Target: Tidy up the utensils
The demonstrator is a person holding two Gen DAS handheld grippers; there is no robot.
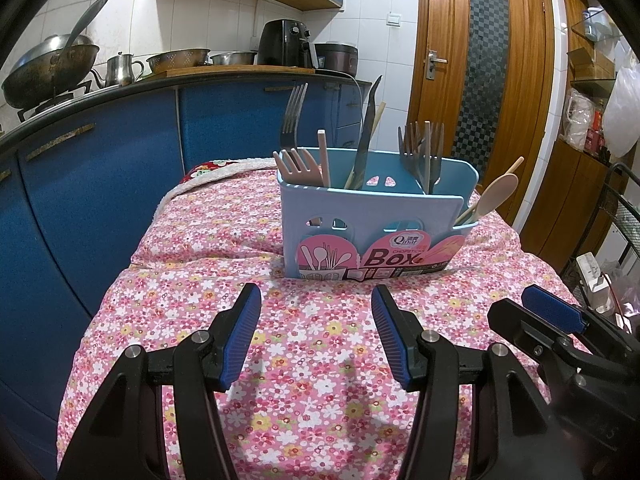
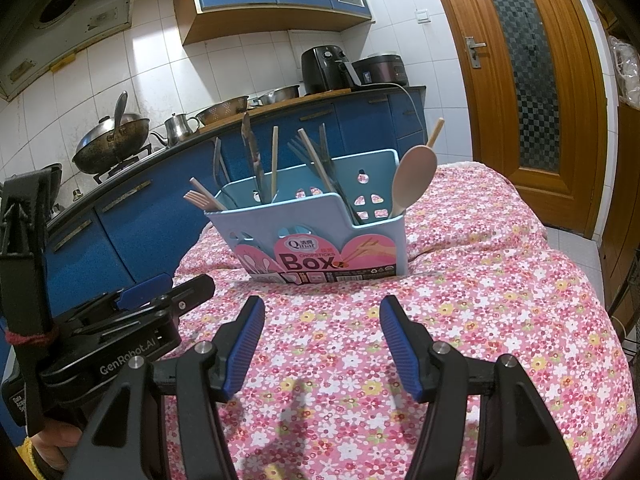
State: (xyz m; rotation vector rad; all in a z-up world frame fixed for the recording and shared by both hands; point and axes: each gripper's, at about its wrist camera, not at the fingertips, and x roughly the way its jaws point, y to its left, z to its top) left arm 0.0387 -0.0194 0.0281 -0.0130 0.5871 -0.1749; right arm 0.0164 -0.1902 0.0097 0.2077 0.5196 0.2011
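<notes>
Careful: with both your left gripper [image 1: 316, 334] and right gripper [image 2: 322, 344] hovering wide-jawed and empty at the bottom of each frame, the box [image 1: 370, 232] at centre sits on soft cloth [image 1: 304, 392], so a careless nudge could tip it and spill its forks [image 1: 422, 152] and spoon [image 2: 412, 178].

Walls: I'm seeing white tile [image 1: 208, 20].
Cabinets: blue fronts [image 1: 100, 184] are curving left.
Door: wooden door [image 1: 486, 80] is standing shut.
</notes>
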